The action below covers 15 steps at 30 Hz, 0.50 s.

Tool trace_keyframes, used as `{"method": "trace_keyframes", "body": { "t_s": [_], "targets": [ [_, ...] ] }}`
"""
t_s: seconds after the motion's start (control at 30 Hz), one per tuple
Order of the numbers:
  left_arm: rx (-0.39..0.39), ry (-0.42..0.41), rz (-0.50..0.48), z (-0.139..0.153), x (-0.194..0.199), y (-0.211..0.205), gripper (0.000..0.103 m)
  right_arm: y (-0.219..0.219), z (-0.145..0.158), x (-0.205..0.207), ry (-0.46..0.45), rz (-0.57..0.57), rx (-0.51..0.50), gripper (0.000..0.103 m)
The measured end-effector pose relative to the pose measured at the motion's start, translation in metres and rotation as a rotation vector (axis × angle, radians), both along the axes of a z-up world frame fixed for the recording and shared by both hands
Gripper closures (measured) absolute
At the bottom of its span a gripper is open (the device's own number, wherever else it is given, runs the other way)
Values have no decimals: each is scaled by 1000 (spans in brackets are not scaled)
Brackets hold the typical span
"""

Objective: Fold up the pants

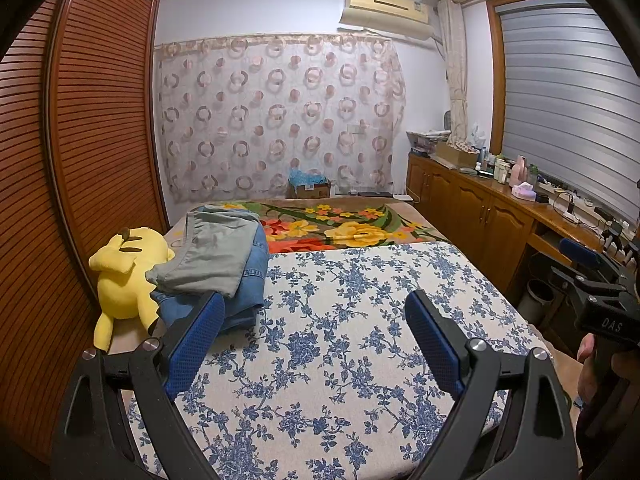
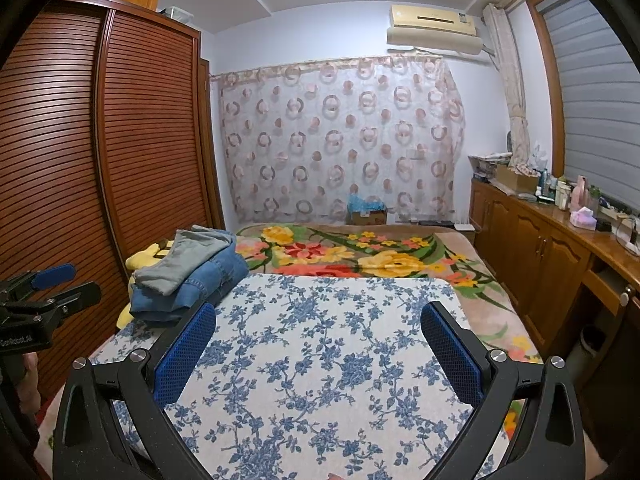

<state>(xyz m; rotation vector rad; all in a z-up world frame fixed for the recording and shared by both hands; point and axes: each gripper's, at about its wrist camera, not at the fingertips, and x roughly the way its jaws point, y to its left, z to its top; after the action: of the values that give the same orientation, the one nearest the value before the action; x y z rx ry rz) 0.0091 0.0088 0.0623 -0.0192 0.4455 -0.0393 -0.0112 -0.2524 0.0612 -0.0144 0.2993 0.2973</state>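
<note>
A pile of pants lies at the far left of the bed: grey pants (image 1: 216,248) on top of blue jeans (image 1: 250,280). The grey pants (image 2: 188,262) and jeans (image 2: 208,280) also show in the right wrist view. My left gripper (image 1: 316,320) is open and empty above the blue-flowered board (image 1: 360,340), just right of the pile. My right gripper (image 2: 318,330) is open and empty above the same board (image 2: 320,360). The right gripper also shows at the right edge of the left wrist view (image 1: 592,264). The left gripper also shows at the left edge of the right wrist view (image 2: 52,280).
A yellow plush toy (image 1: 128,276) lies left of the pile against the slatted wardrobe (image 1: 80,160). A flowered blanket (image 1: 340,228) covers the bed behind the board. A wooden cabinet (image 1: 480,208) with bottles and clutter runs along the right.
</note>
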Motion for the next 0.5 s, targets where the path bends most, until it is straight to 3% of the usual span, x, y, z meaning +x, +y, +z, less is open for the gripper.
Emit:
{"method": "trace_keyframes", "body": {
  "t_s": [0.5],
  "targets": [
    [0, 9, 4, -7, -1, 0, 11, 1, -2, -1, 2, 2, -1, 1]
  ]
}}
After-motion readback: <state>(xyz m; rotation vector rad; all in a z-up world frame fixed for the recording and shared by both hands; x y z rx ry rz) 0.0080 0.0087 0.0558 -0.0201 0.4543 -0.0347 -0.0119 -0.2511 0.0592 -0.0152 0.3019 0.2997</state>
